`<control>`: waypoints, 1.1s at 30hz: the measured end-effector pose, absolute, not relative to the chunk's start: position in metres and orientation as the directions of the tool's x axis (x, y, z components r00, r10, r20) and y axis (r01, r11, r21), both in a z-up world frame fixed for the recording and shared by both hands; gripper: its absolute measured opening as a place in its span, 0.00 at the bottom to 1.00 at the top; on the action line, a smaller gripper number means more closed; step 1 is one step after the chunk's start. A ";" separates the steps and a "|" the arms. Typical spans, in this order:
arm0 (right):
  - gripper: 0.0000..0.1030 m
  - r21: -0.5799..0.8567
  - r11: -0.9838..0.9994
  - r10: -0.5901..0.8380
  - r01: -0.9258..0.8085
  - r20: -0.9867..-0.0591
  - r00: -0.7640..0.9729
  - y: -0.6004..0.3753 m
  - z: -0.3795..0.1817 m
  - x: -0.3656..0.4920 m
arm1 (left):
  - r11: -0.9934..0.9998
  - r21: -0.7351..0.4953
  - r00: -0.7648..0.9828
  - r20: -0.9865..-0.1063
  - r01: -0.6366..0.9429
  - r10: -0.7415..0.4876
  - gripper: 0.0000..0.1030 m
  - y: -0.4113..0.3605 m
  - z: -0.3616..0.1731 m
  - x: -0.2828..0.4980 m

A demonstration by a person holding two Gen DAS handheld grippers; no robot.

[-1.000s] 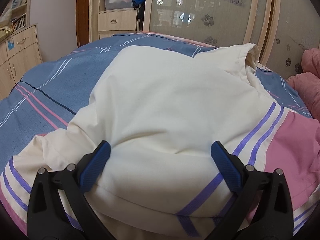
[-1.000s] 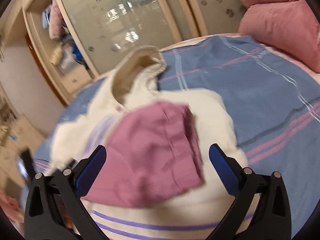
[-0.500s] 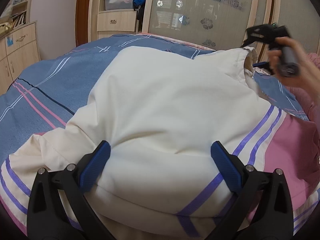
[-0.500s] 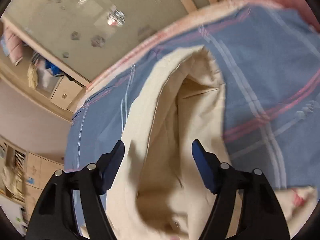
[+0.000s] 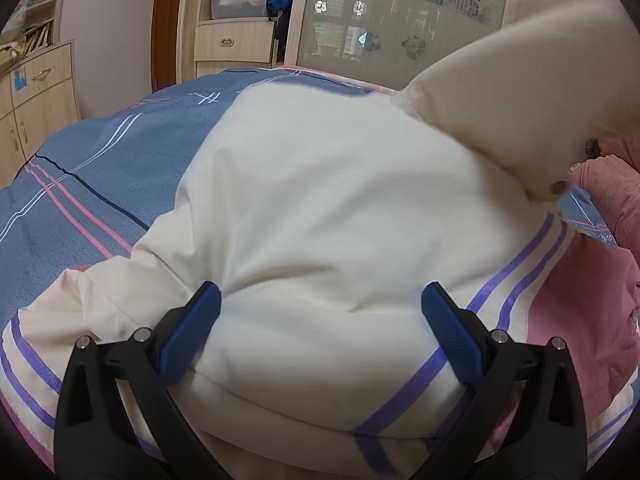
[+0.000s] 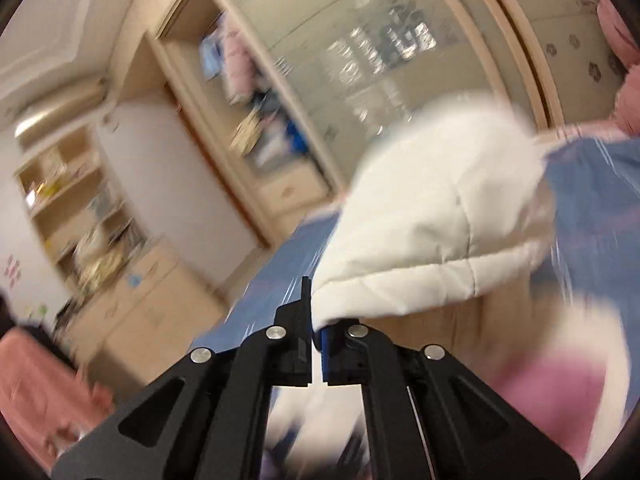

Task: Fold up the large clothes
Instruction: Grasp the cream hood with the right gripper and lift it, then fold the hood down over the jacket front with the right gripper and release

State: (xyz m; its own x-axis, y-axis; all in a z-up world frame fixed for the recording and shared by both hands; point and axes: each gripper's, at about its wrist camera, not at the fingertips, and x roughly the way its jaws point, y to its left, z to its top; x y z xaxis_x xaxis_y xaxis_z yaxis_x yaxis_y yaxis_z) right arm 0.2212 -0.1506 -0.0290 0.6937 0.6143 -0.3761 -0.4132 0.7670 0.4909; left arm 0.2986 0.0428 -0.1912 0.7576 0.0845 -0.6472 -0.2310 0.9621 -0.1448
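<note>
A cream padded jacket [image 5: 332, 208] with purple stripes and pink panels lies on the blue striped bed [image 5: 88, 168]. My left gripper [image 5: 320, 332] is open and rests on the jacket's lower part, its blue pads pressing into the cloth on either side. My right gripper [image 6: 316, 332] is shut on the jacket's cream hood [image 6: 436, 232] and holds it lifted above the bed. The lifted hood also shows in the left wrist view [image 5: 528, 92] at the upper right. The right wrist view is blurred by motion.
A wardrobe with frosted sliding doors [image 5: 400, 20] and drawers [image 5: 236, 44] stands behind the bed. A wooden cabinet [image 5: 36, 92] is at the left. A pink quilt [image 5: 608, 200] lies at the right edge of the bed.
My right gripper has shut on the hood and lifted it up off the bed. My left gripper has stayed in place on the jacket.
</note>
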 end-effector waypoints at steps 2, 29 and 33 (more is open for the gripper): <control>0.08 0.468 0.808 0.570 -0.357 -0.469 0.675 -0.140 -0.071 0.180 | 0.962 -0.148 0.755 -0.651 -0.229 0.080 0.98 0.043 -0.191 0.298; 0.07 0.660 0.747 0.539 -0.076 -0.534 0.651 -0.229 -0.139 0.137 | 0.915 -0.379 0.828 -0.550 -0.135 -0.106 0.98 0.075 -0.181 0.245; 0.07 0.600 0.799 0.494 -0.040 -0.616 0.613 -0.234 -0.182 0.109 | 0.909 -0.381 0.858 -0.511 -0.170 -0.053 0.98 0.075 -0.167 0.191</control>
